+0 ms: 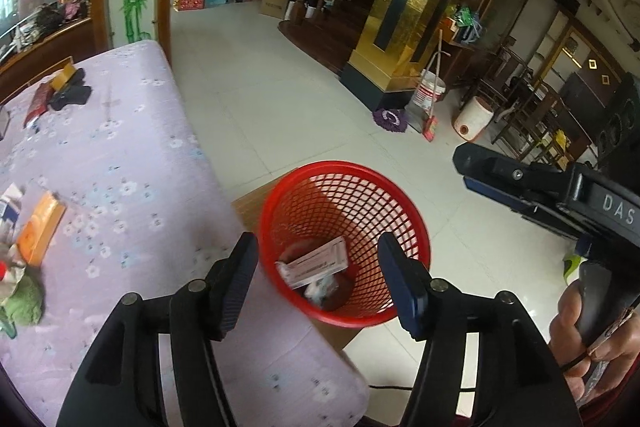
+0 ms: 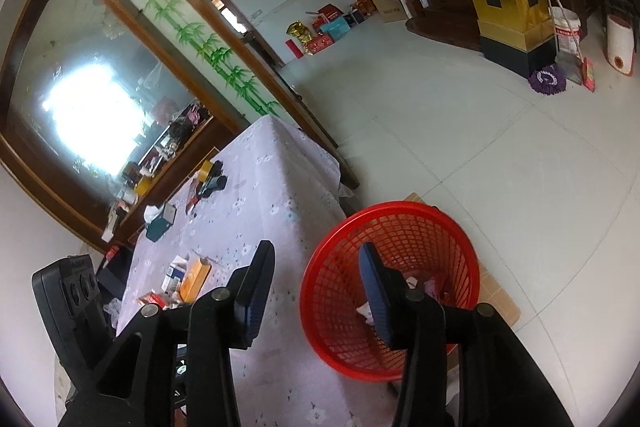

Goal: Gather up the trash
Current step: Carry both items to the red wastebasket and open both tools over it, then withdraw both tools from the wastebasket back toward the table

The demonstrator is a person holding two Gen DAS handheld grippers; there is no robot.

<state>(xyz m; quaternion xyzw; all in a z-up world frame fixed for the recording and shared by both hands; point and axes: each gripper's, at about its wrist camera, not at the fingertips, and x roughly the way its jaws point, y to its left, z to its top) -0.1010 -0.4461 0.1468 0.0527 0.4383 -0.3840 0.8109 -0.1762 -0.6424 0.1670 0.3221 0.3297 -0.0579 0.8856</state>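
Both claws are empty with their jaws spread wide: the left claw [image 1: 318,251] hangs over the red bin [image 1: 344,243], and the right claw [image 2: 314,267] sits above the tabletop [image 2: 280,187] edge beside that bin. This looks like the gap between drops. A white box [image 1: 316,263] already lies in the bin, its long axis running left-near to right-far. More trash waits on the tabletop's near left: an orange box [image 1: 42,227], long axis pointing away toward the far side. The next move likely calls for swinging a claw left and straddling that box across its narrow width.
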